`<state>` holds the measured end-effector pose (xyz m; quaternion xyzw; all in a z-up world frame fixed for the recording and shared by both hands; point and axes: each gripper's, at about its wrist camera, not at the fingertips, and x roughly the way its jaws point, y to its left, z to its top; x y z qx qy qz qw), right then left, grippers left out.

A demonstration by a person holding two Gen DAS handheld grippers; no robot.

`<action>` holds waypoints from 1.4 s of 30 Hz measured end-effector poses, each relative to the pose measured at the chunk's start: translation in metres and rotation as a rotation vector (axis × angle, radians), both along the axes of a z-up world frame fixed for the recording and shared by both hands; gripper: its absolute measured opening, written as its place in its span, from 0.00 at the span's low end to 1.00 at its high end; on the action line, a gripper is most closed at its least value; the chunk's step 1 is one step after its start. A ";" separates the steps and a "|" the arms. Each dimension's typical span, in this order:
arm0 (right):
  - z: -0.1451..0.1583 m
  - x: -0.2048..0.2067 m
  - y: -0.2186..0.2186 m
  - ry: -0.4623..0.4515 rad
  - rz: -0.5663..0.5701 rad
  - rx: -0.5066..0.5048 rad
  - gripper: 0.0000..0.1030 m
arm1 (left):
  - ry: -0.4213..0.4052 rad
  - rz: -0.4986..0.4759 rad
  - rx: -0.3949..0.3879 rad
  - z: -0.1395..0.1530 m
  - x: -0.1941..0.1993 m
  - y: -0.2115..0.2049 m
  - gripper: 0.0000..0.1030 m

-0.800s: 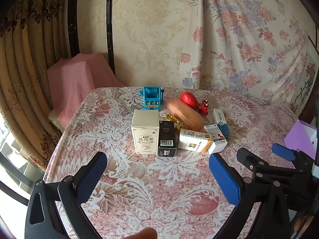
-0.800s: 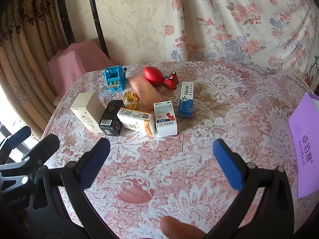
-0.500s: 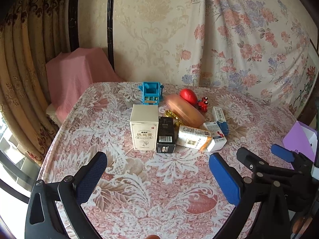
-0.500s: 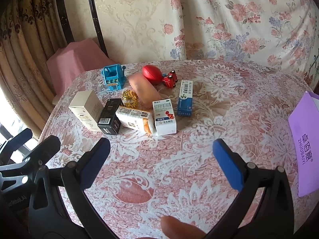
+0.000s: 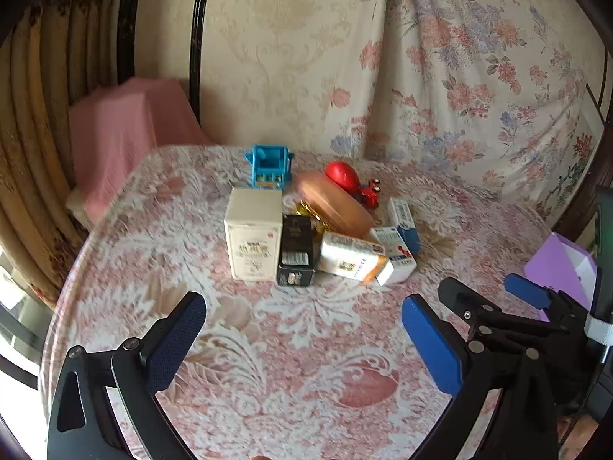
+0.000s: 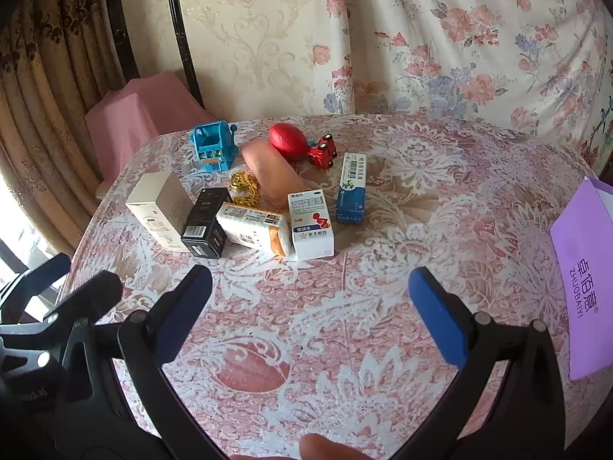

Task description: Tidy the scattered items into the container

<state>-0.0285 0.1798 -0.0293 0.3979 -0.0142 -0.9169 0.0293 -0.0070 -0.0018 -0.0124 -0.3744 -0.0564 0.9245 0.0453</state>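
From the left wrist, the left gripper [image 5: 302, 329] hangs wide open over the table's [image 5: 268, 345] near edge; boxes [image 5: 306, 249] and toys [image 5: 268, 166] cluster mid-table, the purple container [image 5: 551, 264] at the right edge. From the right wrist, the right gripper [image 6: 310, 303] gapes empty too, the container [image 6: 582, 276] at the right edge.

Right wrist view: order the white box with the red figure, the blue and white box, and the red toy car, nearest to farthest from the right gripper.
From the right gripper:
1. White box with the red figure, front of the cluster.
2. Blue and white box, just behind, to its right.
3. Red toy car, at the back beside the red ball.
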 end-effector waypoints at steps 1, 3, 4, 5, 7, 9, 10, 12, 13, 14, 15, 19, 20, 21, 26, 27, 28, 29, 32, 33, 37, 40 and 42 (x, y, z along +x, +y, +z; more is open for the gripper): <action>0.000 0.000 0.001 -0.001 0.003 -0.007 1.00 | 0.013 0.002 -0.009 0.001 0.001 0.001 1.00; 0.000 0.000 0.002 -0.003 0.003 -0.018 1.00 | 0.068 -0.008 -0.018 0.004 0.004 0.001 1.00; 0.000 0.000 0.002 -0.003 0.002 -0.021 1.00 | 0.096 -0.011 -0.022 0.005 0.005 0.001 1.00; 0.000 0.000 0.002 -0.004 0.002 -0.023 1.00 | 0.127 -0.011 -0.025 0.006 0.007 0.001 1.00; 0.001 0.000 0.002 -0.004 0.002 -0.028 1.00 | 0.162 -0.025 -0.015 0.008 0.009 0.001 1.00; 0.001 0.001 0.002 -0.006 -0.004 -0.032 1.00 | 0.163 -0.050 0.002 0.010 0.009 0.002 1.00; 0.001 0.001 0.001 -0.005 -0.005 -0.026 1.00 | 0.173 -0.048 -0.018 0.011 0.010 0.003 1.00; 0.001 0.001 0.001 -0.004 0.000 -0.032 1.00 | 0.169 -0.037 -0.035 0.014 0.012 0.005 1.00; 0.001 0.001 0.001 -0.006 0.003 -0.041 1.00 | 0.166 -0.031 -0.042 0.015 0.012 0.005 1.00; 0.001 0.000 0.001 -0.008 0.005 -0.050 1.00 | 0.163 -0.030 -0.035 0.016 0.012 0.004 1.00; 0.001 0.000 0.001 -0.003 0.010 -0.052 1.00 | 0.160 -0.030 -0.025 0.015 0.012 0.004 1.00; 0.002 0.004 0.000 0.040 0.009 -0.056 1.00 | 0.160 -0.002 -0.024 0.014 0.013 0.002 1.00; 0.003 0.005 0.000 0.053 0.007 -0.057 1.00 | 0.158 -0.003 -0.022 0.014 0.013 0.002 1.00; 0.003 0.005 0.000 0.059 -0.001 -0.064 1.00 | 0.156 -0.004 -0.020 0.013 0.013 0.002 1.00; 0.003 0.004 0.001 0.055 0.000 -0.064 1.00 | 0.142 -0.004 -0.009 0.010 0.013 0.000 1.00; 0.003 0.003 0.001 0.042 0.004 -0.068 1.00 | 0.136 0.003 -0.010 0.009 0.012 -0.001 1.00; 0.002 0.002 0.002 0.029 0.009 -0.073 1.00 | 0.131 0.012 -0.012 0.008 0.010 -0.002 1.00; 0.002 0.002 -0.001 0.021 0.012 -0.050 1.00 | 0.125 0.016 -0.014 0.007 0.009 -0.002 1.00; 0.000 0.001 -0.007 0.014 0.003 0.031 1.00 | 0.107 0.028 -0.021 0.003 0.005 -0.004 1.00; -0.001 0.001 -0.006 0.014 0.005 0.029 1.00 | 0.105 0.029 -0.020 0.003 0.004 -0.005 1.00; -0.003 0.001 -0.002 0.004 0.015 0.003 1.00 | 0.102 0.028 -0.020 0.003 0.003 -0.005 1.00; -0.005 0.000 -0.001 -0.008 0.017 -0.002 1.00 | 0.095 0.028 -0.021 0.002 0.002 -0.006 1.00; -0.006 -0.001 -0.002 -0.019 0.015 -0.005 1.00 | 0.087 0.032 -0.020 0.001 0.000 -0.006 1.00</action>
